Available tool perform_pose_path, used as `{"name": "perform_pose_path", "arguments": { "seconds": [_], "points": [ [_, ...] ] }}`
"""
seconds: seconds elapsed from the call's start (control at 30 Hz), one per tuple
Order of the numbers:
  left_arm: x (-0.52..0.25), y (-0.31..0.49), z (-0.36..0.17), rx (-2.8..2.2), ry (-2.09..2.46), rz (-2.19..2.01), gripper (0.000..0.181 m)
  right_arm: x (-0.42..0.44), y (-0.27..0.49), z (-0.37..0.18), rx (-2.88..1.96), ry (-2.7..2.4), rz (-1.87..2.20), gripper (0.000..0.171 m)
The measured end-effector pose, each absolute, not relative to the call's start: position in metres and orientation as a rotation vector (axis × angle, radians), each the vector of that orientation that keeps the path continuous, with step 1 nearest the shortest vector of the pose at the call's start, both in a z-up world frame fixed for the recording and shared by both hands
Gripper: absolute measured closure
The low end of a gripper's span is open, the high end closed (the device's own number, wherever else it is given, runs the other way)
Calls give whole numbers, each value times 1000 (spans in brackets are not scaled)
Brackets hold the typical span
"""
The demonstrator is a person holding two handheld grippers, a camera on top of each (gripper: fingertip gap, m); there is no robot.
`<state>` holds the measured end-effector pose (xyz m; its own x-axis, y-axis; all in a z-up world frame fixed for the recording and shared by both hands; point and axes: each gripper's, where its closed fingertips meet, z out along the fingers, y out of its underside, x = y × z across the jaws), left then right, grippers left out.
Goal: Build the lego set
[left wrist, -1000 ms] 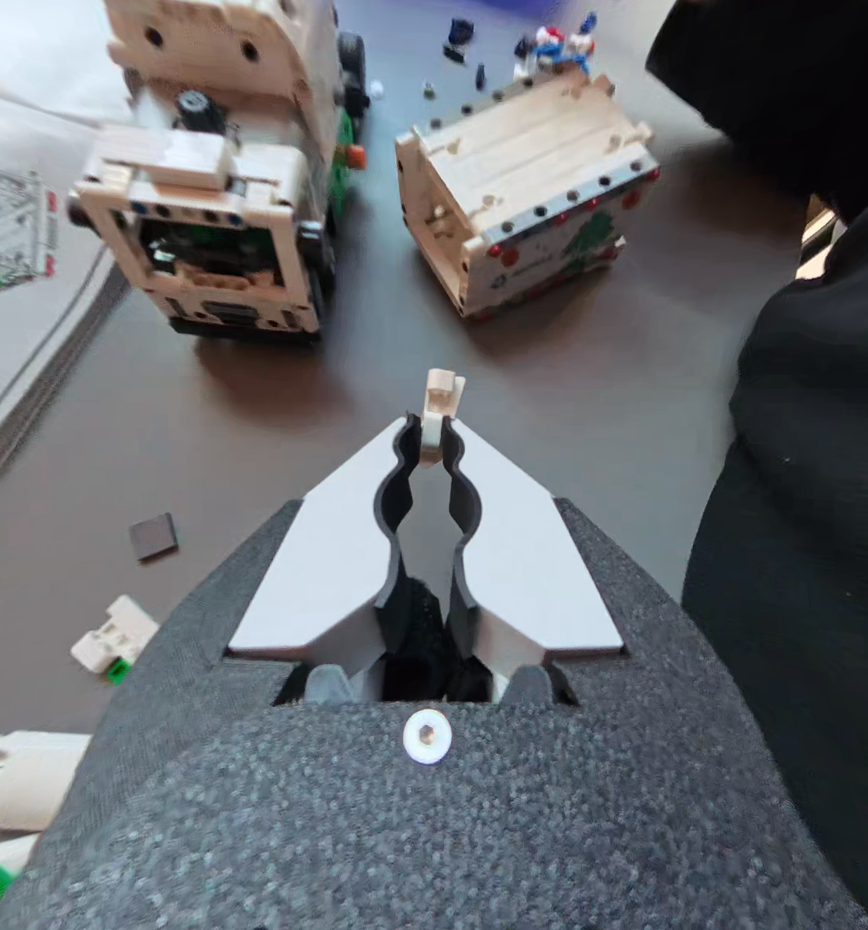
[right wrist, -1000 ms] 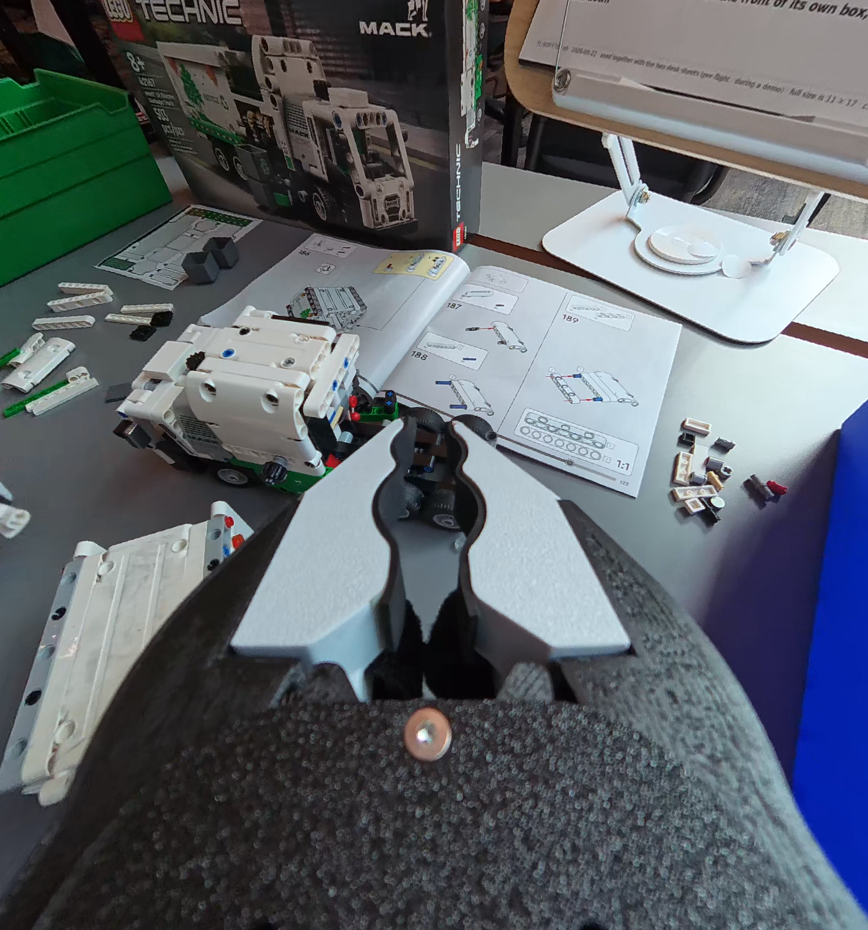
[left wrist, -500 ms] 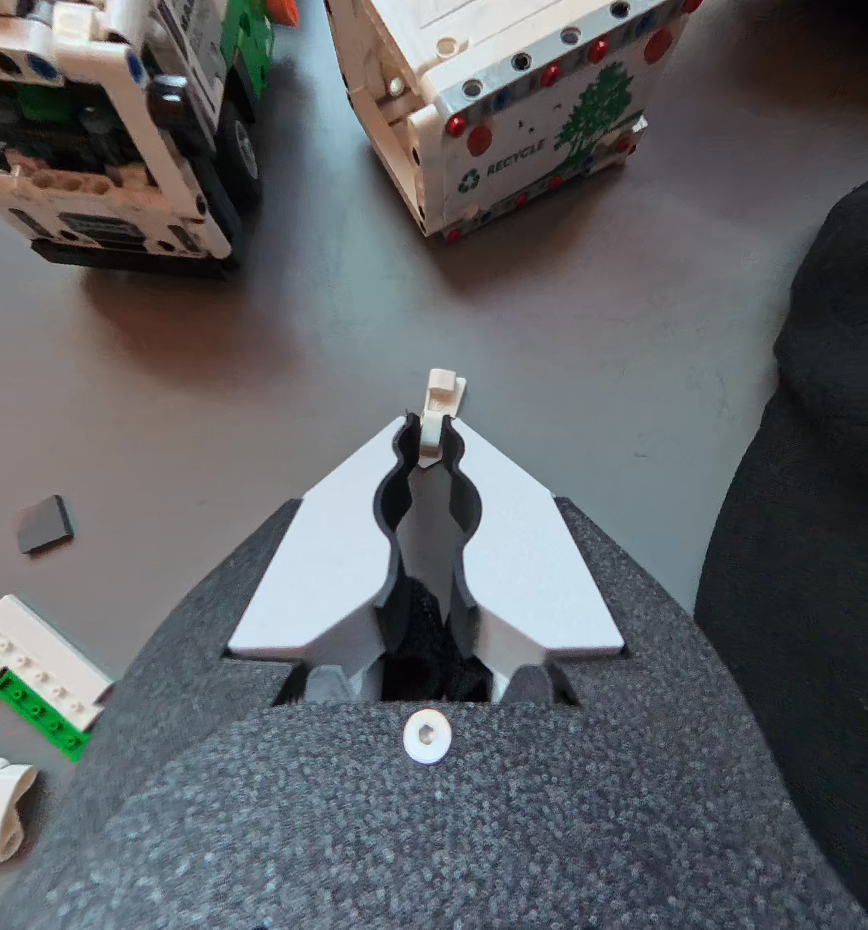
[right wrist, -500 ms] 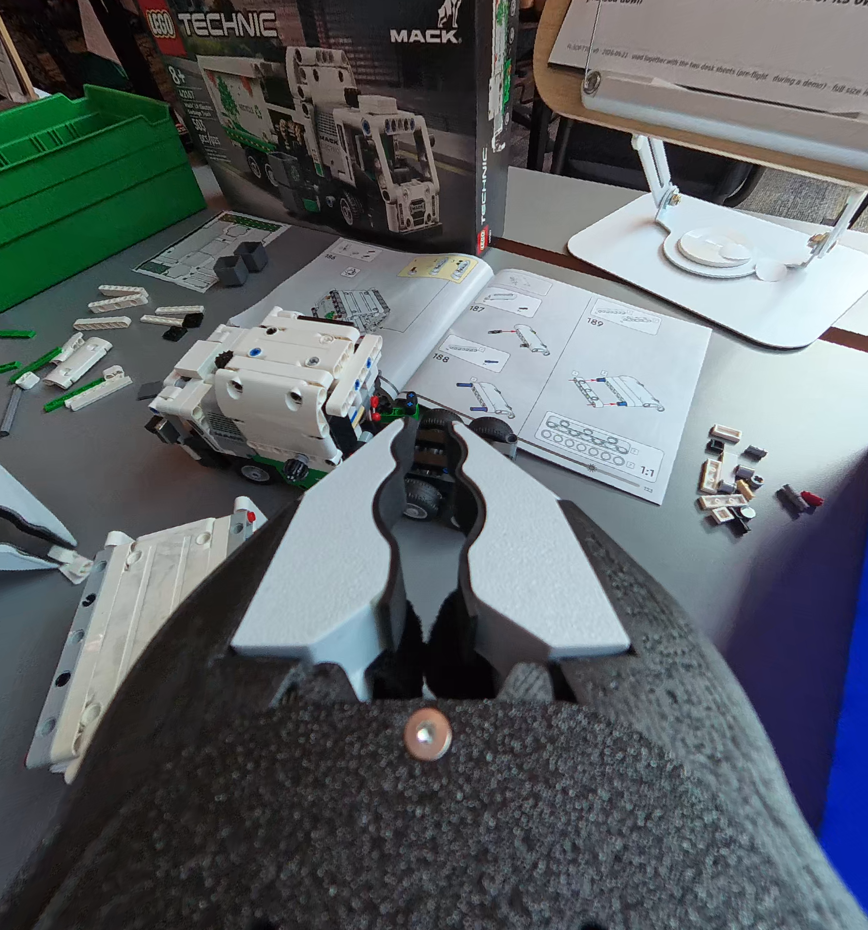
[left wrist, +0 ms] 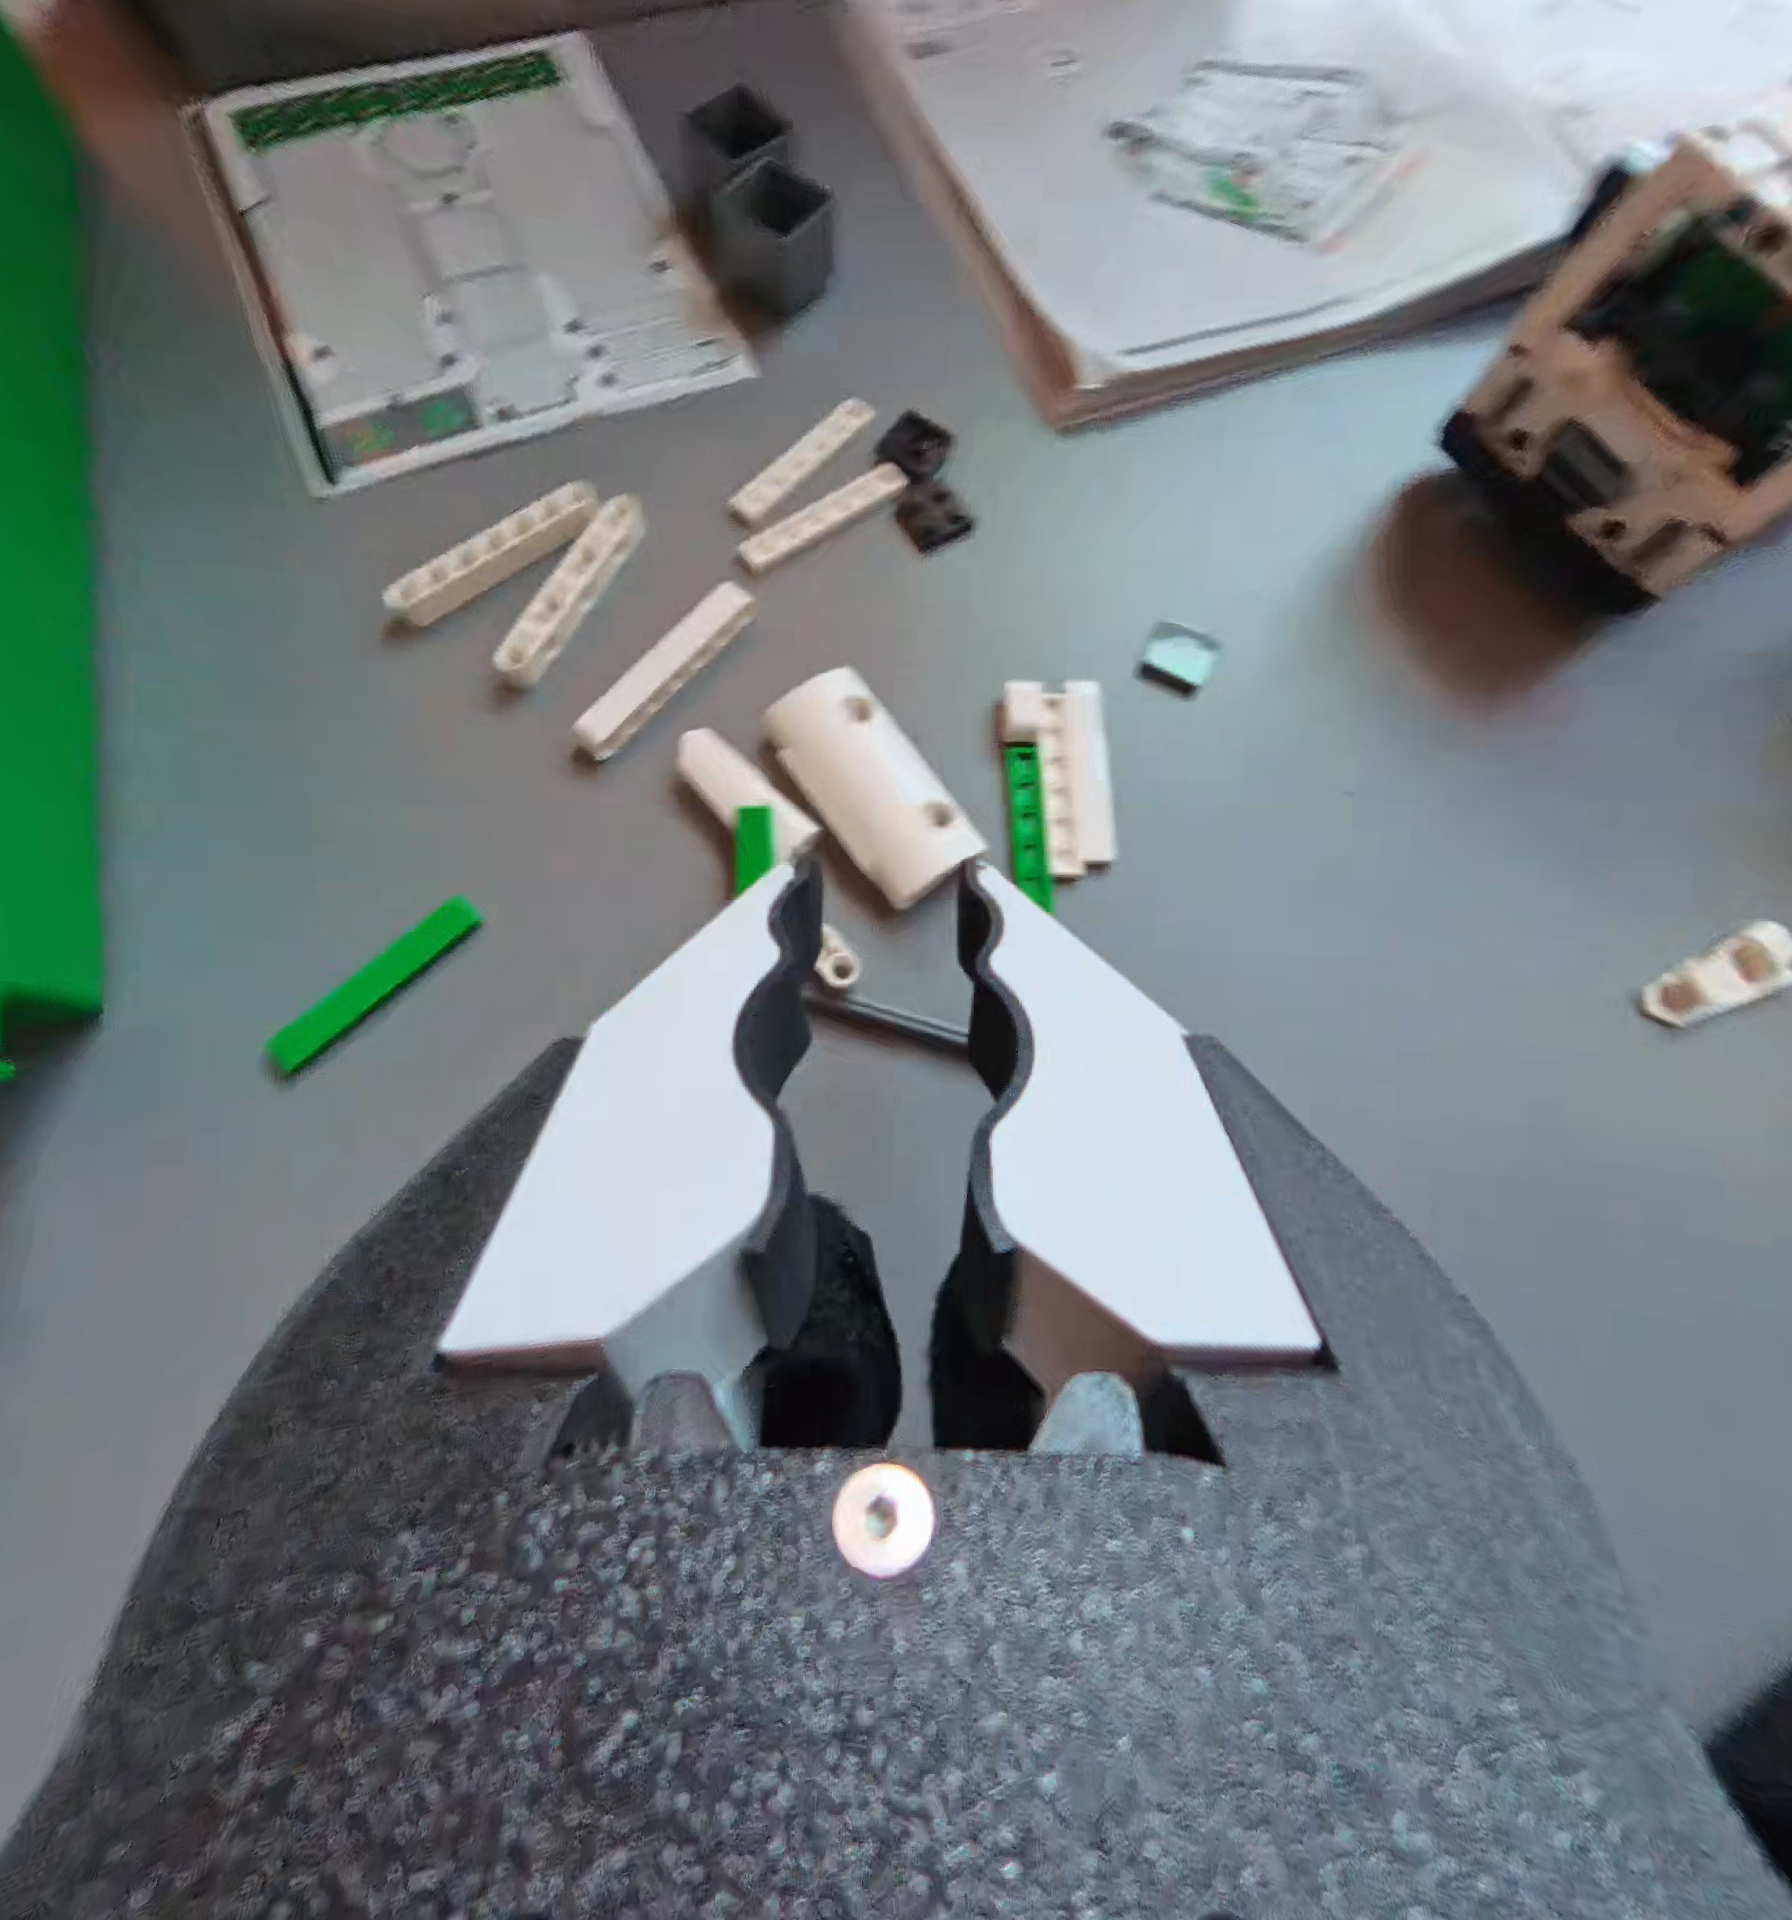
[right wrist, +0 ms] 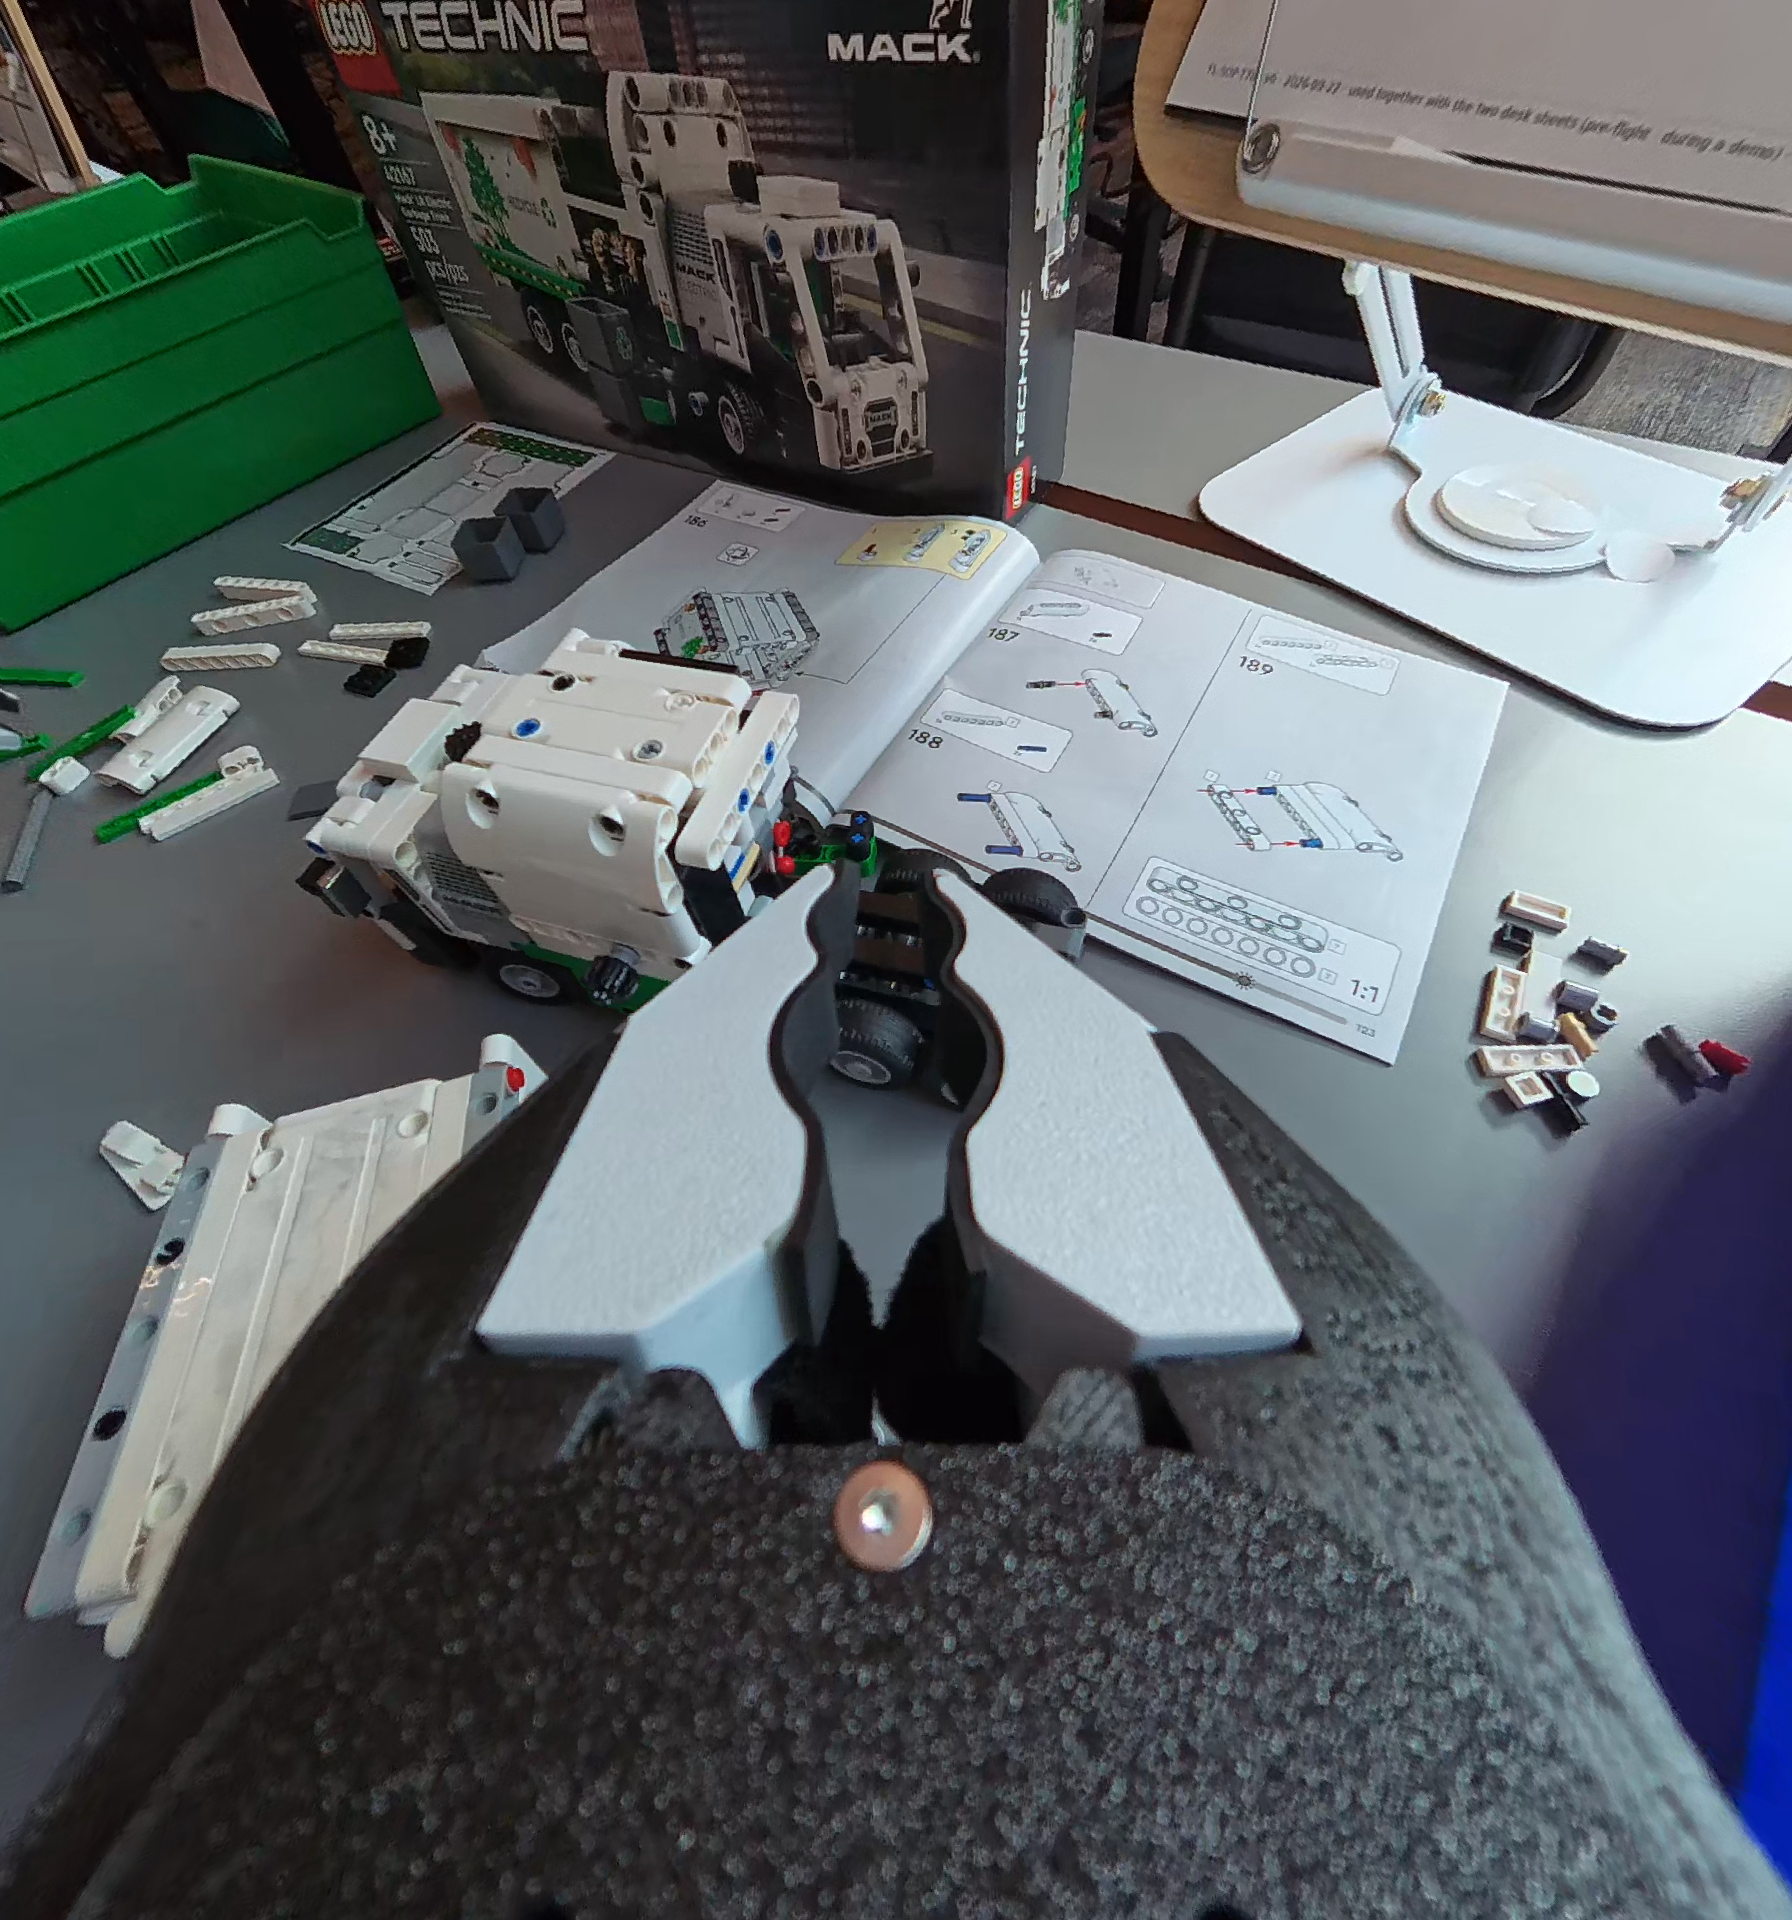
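Observation:
My left gripper [left wrist: 884, 883] is open and empty, low over a scatter of loose parts on the grey table. A white curved panel [left wrist: 871, 790] lies just beyond its tips, with a green strip [left wrist: 1027, 821] and white beams [left wrist: 663, 670] beside it. A small white piece [left wrist: 1723, 971] lies apart to the right. The partly built white truck [right wrist: 559, 810] stands mid-table and also shows in the left wrist view [left wrist: 1650, 416]. My right gripper [right wrist: 884, 883] is slightly open and empty, above the truck's rear chassis. The white container body [right wrist: 279, 1299] lies at front left, a small white piece [right wrist: 144, 1148] next to it.
An open instruction booklet [right wrist: 1183, 748] lies behind the truck, the set's box [right wrist: 767, 260] behind that. A green bin [right wrist: 144, 364] stands at the left. A sticker sheet [left wrist: 456, 270] and two dark grey tubs [left wrist: 767, 208] are nearby. Small parts [right wrist: 1546, 1008] and a white stand [right wrist: 1494, 540] are at the right. The grippers' ends are close to 40 centimetres from one another. My right tips are about 25 centimetres from the small white piece [right wrist: 144, 1148], my left tips only 20 centimetres. It turns up in the left wrist view [left wrist: 1705, 967] as well.
My left gripper has opened and let go of the small white piece, then swung left from the container body to the loose parts. The right gripper has barely moved.

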<state>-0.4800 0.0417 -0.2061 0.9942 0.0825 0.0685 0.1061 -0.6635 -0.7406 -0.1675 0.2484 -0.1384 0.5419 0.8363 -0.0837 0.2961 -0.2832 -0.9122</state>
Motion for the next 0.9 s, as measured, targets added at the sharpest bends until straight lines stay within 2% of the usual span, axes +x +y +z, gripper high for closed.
{"name": "perform_pose_path", "arguments": {
  "seconds": [0.17,0.3,0.33,0.57,0.7,0.9],
  "points": [
    [-493,32,-230,-2408,-183,123,161,-170,248,-139,-1836,-940,712,161],
    [-486,32,-234,-2410,-181,78,166,-167,249,-139,-1838,-934,704,161],
    [-485,33,-236,-2413,-176,75,174,-166,250,-139,-1839,-931,707,161],
    [-479,41,-217,-2358,-84,89,176,-168,250,-140,-1841,-935,709,161],
    [-414,52,-194,-2268,175,-221,176,-168,250,-140,-1842,-933,708,161],
    [-297,16,-212,-2271,736,-556,176,-162,249,-138,-1839,-918,701,161]
  ]
}}
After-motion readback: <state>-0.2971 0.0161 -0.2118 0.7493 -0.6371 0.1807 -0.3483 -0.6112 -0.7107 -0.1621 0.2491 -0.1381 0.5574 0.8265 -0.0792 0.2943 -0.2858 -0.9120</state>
